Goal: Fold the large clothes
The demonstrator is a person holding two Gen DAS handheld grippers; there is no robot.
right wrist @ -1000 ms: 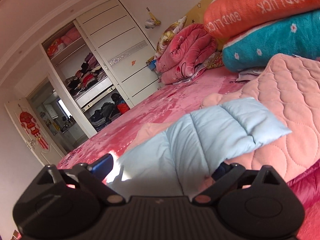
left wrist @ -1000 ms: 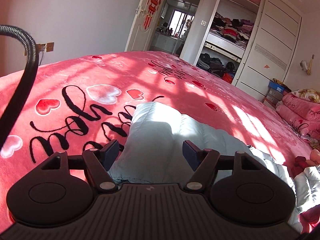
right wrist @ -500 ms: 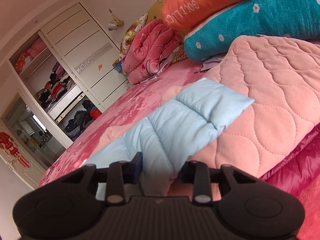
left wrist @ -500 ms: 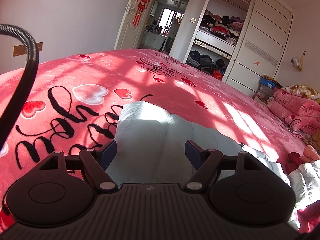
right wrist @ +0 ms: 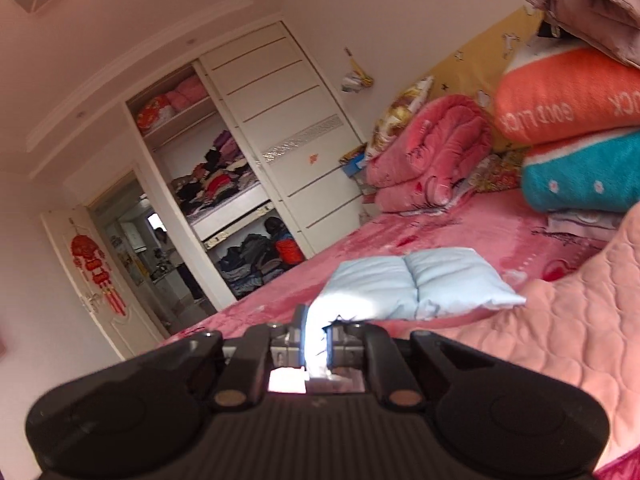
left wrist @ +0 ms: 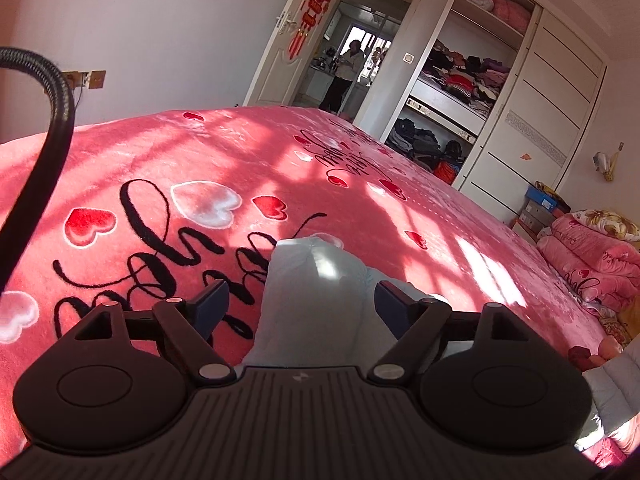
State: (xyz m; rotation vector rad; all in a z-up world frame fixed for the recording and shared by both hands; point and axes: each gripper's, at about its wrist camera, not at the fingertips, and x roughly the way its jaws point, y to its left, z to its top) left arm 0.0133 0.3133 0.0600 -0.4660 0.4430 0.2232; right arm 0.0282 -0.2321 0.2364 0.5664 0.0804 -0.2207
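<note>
Pale-blue quilted jacket lies puffy, pinched by right gripper; left gripper opening, empty

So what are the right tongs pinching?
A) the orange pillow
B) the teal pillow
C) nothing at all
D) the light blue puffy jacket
D. In the right wrist view the right tongs are shut on a fold of the light blue puffy jacket, which stretches away over the pink bedspread.
</note>
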